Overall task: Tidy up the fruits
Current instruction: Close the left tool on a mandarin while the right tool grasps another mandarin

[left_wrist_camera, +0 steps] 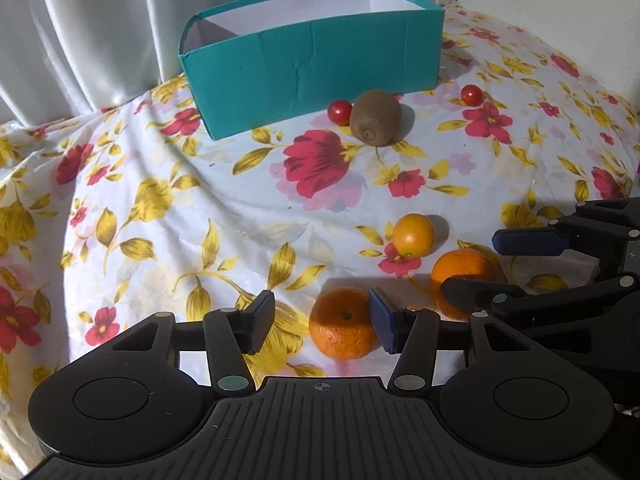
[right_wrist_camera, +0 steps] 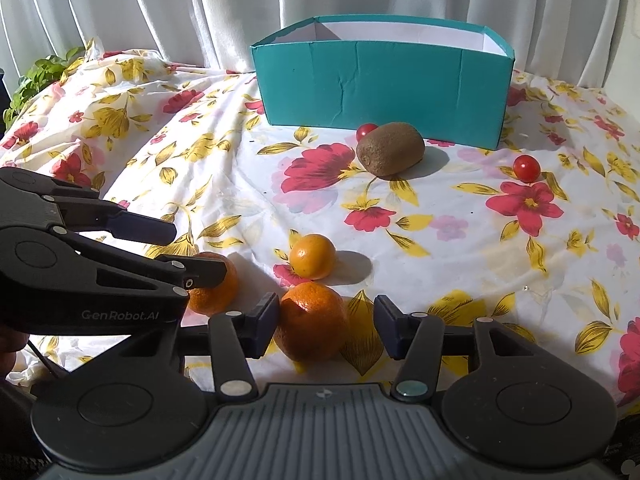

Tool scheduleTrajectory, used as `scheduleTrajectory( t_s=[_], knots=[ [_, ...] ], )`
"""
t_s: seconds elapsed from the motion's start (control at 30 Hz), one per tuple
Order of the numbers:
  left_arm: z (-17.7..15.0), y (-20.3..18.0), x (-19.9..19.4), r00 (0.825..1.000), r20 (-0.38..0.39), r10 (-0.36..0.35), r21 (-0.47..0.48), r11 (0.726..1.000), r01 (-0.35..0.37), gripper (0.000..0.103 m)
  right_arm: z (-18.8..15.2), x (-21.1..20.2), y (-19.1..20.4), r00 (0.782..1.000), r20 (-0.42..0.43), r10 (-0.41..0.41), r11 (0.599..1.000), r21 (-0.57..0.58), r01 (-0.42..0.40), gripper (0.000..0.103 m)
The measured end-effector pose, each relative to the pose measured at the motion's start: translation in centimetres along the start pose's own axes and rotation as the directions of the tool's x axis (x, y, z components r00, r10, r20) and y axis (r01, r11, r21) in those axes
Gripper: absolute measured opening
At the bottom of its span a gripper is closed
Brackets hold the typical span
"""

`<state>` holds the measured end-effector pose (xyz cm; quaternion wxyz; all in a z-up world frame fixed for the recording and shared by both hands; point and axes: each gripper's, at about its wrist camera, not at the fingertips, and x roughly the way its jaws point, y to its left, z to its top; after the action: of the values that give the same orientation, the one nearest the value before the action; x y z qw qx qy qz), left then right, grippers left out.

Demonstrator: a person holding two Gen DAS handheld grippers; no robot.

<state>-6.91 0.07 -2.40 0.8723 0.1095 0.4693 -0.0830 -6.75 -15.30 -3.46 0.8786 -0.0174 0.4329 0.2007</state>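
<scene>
You have open floral tablecloth [right_wrist_camera: 224, 184] on the left running clear to the teal box [right_wrist_camera: 384, 88]. Straight ahead, a small orange [right_wrist_camera: 313, 256] blocks, then the kiwi [right_wrist_camera: 390, 149] and two cherry tomatoes [right_wrist_camera: 526, 168] before the box's near wall.

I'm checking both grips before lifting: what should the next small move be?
Probably close both grippers further. The left gripper has its right pad on its mandarin, the left pad clear; the right gripper touches its mandarin on one side only.
</scene>
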Motion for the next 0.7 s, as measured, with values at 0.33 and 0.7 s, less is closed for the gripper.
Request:
scheduleTrajectory(
  t_s=[0.33, 0.7],
  knots=[
    [0.2, 0.0, 0.1, 1.000, -0.016, -0.019, 0.015, 1.000, 0.019, 0.053, 0.3, 0.0, 0.3, 1.000, -0.022, 0.009, 1.000, -0.022, -0.010, 0.052],
    [0.1, 0.8, 1.2, 0.993, -0.061, -0.100, -0.046, 0.994, 0.098, 0.053, 0.4, 0.7, -0.6, 0.994, -0.084, 0.064, 0.998, 0.031, -0.061, 0.048]
  ],
)
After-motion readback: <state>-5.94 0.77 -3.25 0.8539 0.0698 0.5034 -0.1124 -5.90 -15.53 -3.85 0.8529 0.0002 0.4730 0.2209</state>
